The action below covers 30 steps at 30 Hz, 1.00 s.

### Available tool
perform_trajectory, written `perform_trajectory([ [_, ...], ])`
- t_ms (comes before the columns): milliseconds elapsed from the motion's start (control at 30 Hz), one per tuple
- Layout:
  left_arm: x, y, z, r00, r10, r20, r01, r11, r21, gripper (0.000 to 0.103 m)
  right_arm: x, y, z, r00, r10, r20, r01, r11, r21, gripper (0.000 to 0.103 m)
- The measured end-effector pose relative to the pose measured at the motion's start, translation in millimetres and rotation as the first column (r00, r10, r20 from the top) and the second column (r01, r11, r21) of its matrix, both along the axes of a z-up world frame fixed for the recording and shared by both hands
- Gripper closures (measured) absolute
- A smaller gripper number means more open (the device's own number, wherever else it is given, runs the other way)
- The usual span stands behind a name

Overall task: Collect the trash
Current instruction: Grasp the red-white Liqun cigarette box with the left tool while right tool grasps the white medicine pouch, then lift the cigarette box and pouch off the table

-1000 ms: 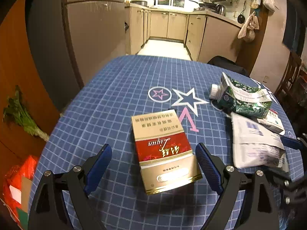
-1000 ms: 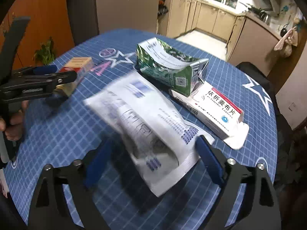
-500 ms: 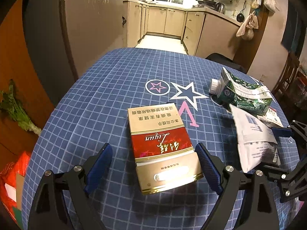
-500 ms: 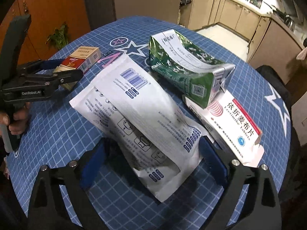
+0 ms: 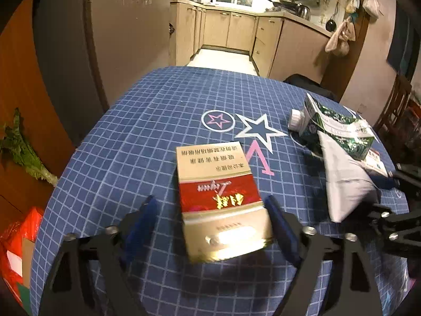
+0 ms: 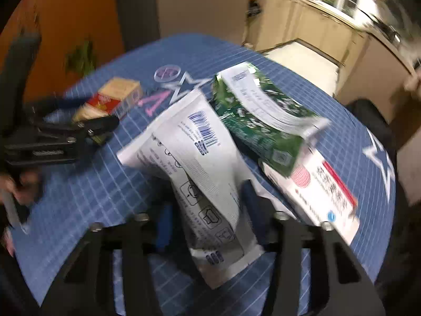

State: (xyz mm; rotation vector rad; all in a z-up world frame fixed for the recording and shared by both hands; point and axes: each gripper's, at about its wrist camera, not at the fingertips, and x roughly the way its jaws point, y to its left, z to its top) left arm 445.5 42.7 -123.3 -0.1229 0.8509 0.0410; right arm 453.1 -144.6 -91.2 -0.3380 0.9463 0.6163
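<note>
Your left gripper (image 5: 210, 221) has just narrowed around the cigarette pack (image 5: 219, 200) at 6 o'clock – pads not yet touching. At 3 o'clock your right gripper (image 6: 208, 210) has just closed, crumpling the white pouch (image 6: 200, 158); 2 pickups are starting. The green carton (image 6: 260, 115) lies crushed, contents hidden.
</note>
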Motion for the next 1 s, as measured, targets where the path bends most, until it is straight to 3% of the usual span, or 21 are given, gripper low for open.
perform_trajectory([
  [67, -2, 1, 1, 1.000, -0.007, 0.008, 0.007, 1.000, -0.005, 0.043, -14, -10, 1, 0.999, -0.047, -0.001, 0.047, 0.998, 0.043, 0.068],
  [233, -6, 0, 2, 1.000, -0.022, 0.012, 0.022, 1.000, -0.003, 0.045, -50, -30, 2, 0.986, -0.165, 0.016, 0.161, 0.976, 0.143, 0.074],
  [467, -35, -4, 3, 0.998, -0.061, 0.017, 0.061, 0.998, 0.003, 0.046, -106, -53, 11, 0.955, -0.294, -0.040, 0.287, 0.879, 0.381, 0.076],
  [833, -104, -18, 24, 0.991, -0.115, 0.062, 0.119, 0.991, -0.066, 0.046, -167, -70, 12, 0.924, -0.368, -0.104, 0.368, 0.780, 0.507, 0.077],
  [1000, -127, -41, 39, 0.984, -0.144, 0.109, 0.144, 0.990, 0.002, 0.046, -188, -78, 12, 0.907, -0.406, -0.108, 0.400, 0.754, 0.521, 0.077],
])
